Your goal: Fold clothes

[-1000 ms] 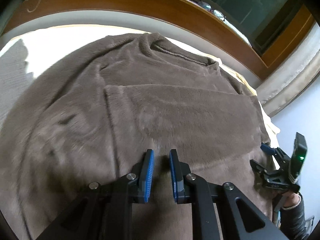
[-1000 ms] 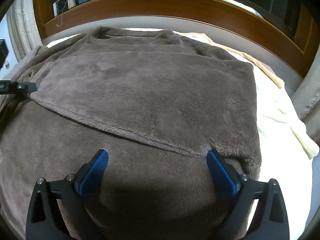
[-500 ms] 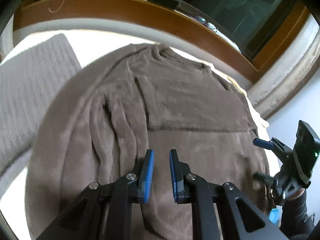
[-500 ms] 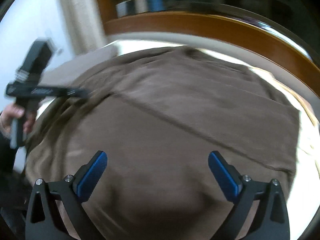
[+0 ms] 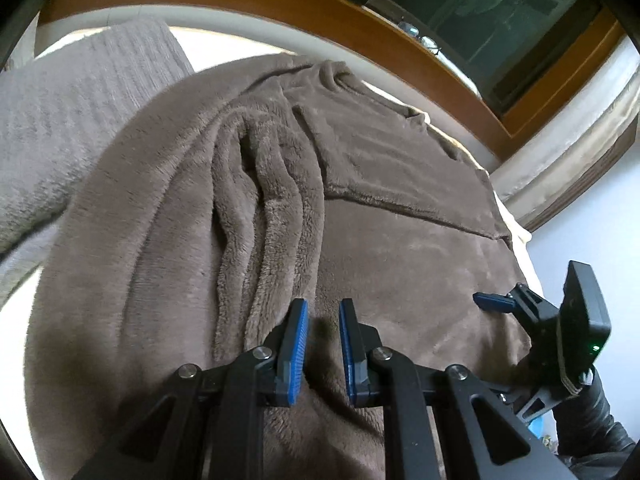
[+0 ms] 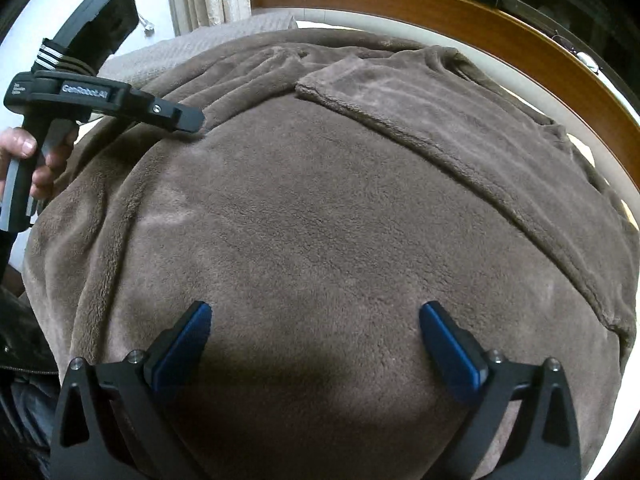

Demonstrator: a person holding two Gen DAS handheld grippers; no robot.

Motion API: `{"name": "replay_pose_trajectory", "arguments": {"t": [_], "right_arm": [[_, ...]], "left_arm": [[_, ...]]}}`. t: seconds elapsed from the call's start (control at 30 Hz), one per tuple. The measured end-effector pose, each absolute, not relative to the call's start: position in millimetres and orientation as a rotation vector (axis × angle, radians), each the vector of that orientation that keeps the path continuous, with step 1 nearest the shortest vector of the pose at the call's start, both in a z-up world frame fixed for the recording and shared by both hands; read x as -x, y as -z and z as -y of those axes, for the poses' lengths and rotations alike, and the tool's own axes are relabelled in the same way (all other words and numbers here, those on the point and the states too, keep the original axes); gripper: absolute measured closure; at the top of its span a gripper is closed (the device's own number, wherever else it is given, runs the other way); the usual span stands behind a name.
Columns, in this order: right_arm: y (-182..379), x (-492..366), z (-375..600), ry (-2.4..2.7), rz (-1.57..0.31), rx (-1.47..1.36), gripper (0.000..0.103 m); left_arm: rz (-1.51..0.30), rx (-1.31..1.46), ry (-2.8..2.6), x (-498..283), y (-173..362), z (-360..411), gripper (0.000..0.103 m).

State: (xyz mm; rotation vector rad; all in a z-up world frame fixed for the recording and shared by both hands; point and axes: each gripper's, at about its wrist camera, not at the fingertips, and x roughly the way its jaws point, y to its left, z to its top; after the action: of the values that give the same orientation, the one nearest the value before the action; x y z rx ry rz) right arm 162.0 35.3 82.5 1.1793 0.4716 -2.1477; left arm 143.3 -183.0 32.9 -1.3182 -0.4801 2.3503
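- Far left in the right wrist view, a bare hand (image 6: 38, 160) grips the handle of the left tongs (image 6: 188, 120), whose black body bears pale lettering that reads "GenRobot.AI"; a smaller line of print at its left end is too small to read.
- The tip of the left tongs sits at a bunched ridge of the brown fleece garment (image 6: 320, 220). From the left wrist view its blue pads (image 5: 298, 352) stand close together with a narrow gap, nothing between them.
- A grey ribbed fabric (image 5: 68, 120) lies to the left of the garment.
- The garment lies spread across the bed (image 6: 616, 196), collar toward the wooden headboard (image 6: 460, 4), with a sleeve (image 6: 460, 128) folded across the chest.
- The right tongs (image 6: 316, 328) hover over the lower body of the garment, blue pads spread wide apart and holding nothing.
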Motion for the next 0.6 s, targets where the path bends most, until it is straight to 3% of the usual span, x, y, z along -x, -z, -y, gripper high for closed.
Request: {"name": "replay_pose_trajectory", "arguments": {"t": [0.3, 0.6], "right_arm": [[-87, -168, -24, 2.163, -0.506, -1.179, 0.000], [-148, -210, 41, 2.017, -0.627, -0.771, 0.000]], "left_arm": [[0.645, 1.255, -2.504, -177, -47, 256, 0.086], [0.760, 1.248, -2.616, -228, -45, 313, 0.086]]}}
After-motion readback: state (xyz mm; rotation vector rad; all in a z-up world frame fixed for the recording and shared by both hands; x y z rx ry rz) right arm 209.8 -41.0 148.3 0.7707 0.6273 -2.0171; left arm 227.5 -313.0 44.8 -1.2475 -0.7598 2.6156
